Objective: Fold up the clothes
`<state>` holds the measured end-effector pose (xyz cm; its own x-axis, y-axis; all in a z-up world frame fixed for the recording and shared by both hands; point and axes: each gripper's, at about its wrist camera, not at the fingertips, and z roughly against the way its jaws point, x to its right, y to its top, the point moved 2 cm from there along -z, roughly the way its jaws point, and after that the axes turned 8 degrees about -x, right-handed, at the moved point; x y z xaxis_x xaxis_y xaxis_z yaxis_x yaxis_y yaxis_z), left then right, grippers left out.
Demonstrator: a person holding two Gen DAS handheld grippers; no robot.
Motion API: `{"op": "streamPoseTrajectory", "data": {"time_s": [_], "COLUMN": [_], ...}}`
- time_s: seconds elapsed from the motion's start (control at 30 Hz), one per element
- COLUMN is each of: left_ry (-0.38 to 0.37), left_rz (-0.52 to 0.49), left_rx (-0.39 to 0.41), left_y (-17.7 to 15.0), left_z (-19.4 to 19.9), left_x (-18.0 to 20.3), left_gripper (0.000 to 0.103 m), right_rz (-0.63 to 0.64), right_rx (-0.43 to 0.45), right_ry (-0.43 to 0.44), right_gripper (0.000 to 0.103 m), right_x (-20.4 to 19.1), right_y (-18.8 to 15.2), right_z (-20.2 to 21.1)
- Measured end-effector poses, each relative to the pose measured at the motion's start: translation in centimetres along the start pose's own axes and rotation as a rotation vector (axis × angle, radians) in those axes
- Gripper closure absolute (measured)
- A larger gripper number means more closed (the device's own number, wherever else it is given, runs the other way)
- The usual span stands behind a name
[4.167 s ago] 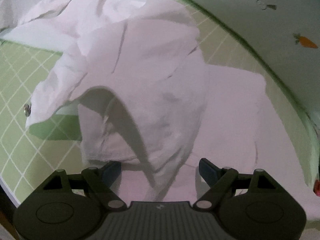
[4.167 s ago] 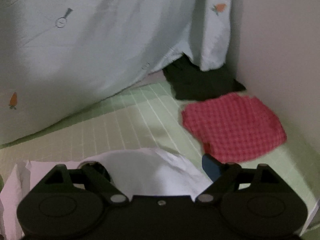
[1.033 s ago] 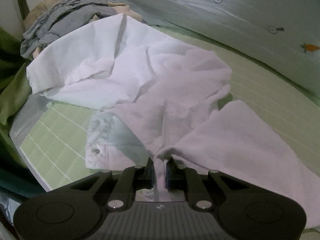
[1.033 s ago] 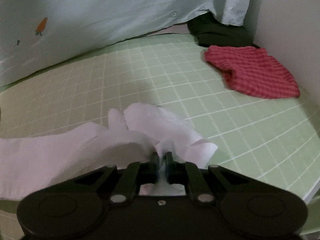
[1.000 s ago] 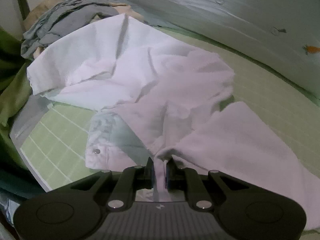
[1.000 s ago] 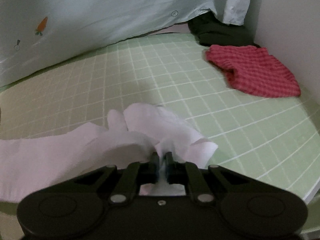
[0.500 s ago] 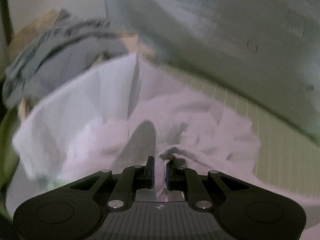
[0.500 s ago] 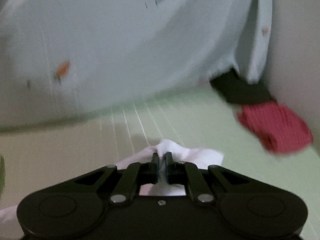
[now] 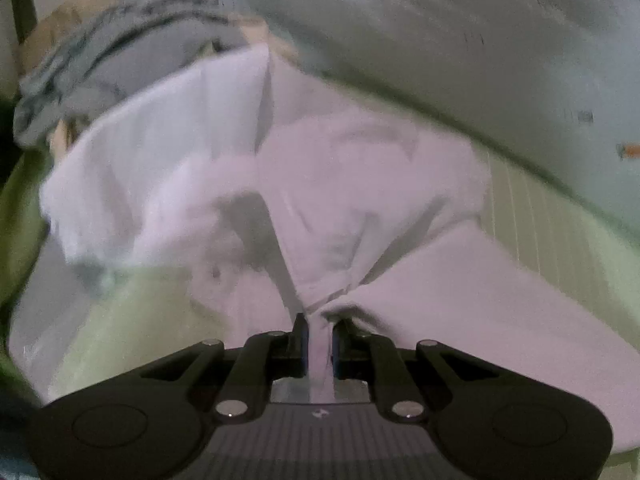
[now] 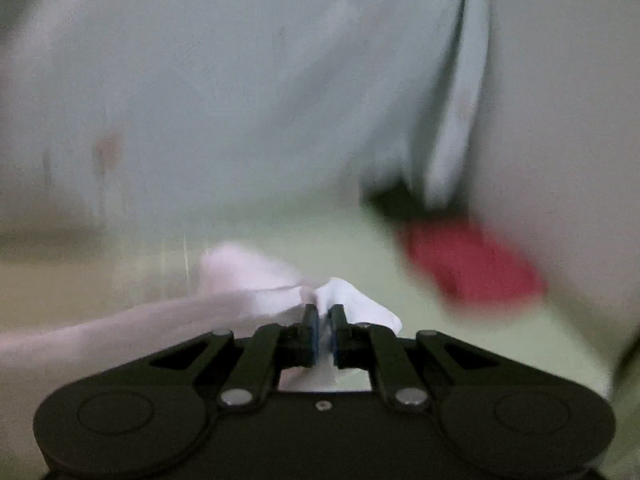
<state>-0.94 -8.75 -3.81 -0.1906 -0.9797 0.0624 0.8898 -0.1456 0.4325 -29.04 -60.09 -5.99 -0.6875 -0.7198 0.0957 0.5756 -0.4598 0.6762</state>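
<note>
No text, label, brand or number can be read on anything here

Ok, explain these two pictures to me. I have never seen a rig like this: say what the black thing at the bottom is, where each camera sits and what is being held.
There is no robot here. A person holds a two-finger tool in each hand, and each tool has a wide-angle camera looking forward along its fingers. The black shape at the bottom is the tool itself.

One picture comes from the left hand-held gripper. It is shut on a fold of a white shirt, which lies on a green checked sheet. A grey heap of clothes lies behind.

The other picture comes from the right hand-held gripper, shut on another part of the white shirt. Beyond lie a red garment and a dark garment. Both pictures are blurred.
</note>
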Motion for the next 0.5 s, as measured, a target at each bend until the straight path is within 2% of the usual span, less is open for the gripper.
{"op": "streamPoseTrajectory", "data": {"time_s": [0.07,0.13,0.2,0.23,0.27,0.3,0.37,0.4,0.47,0.5], "left_ry": [0.014,0.035,0.066,0.070,0.061,0.051,0.026,0.015,0.004,0.006], "left_rz": [-0.014,-0.024,-0.009,0.003,0.015,0.027,0.045,0.053,0.059,0.059], "left_rx": [0.003,0.017,0.019,0.017,0.017,0.018,0.033,0.043,0.069,0.074], "left_y": [-1.0,-1.6,-2.1,-2.5,-2.8,-3.2,-4.0,-4.4,-5.3,-5.7], "left_z": [0.7,1.7,2.7,3.1,3.6,4.1,5.1,5.6,6.5,6.7], "left_x": [0.8,1.7,2.5,2.7,3.0,3.3,3.5,3.6,4.3,4.7], "left_gripper": [0.085,0.081,0.061,0.055,0.048,0.040,0.025,0.020,0.019,0.018], "right_rz": [-0.058,-0.091,-0.091,-0.086,-0.087,-0.088,-0.101,-0.103,-0.085,-0.060], "right_rx": [-0.153,-0.209,-0.194,-0.179,-0.153,-0.126,-0.070,-0.045,-0.015,-0.015], "right_ry": [0.044,0.090,0.121,0.133,0.149,0.165,0.223,0.256,0.311,0.331], "right_gripper": [0.095,0.091,0.085,0.076,0.069,0.067,0.056,0.053,0.037,0.034], "right_x": [1.8,3.0,3.8,4.2,4.5,4.9,5.7,6.0,6.2,6.0], "right_y": [-3.7,-5.5,-5.4,-4.9,-4.3,-3.7,-2.4,-1.8,-0.8,-0.4], "right_z": [-1.0,-0.6,0.1,0.4,0.9,1.3,2.2,2.5,2.4,1.9]}}
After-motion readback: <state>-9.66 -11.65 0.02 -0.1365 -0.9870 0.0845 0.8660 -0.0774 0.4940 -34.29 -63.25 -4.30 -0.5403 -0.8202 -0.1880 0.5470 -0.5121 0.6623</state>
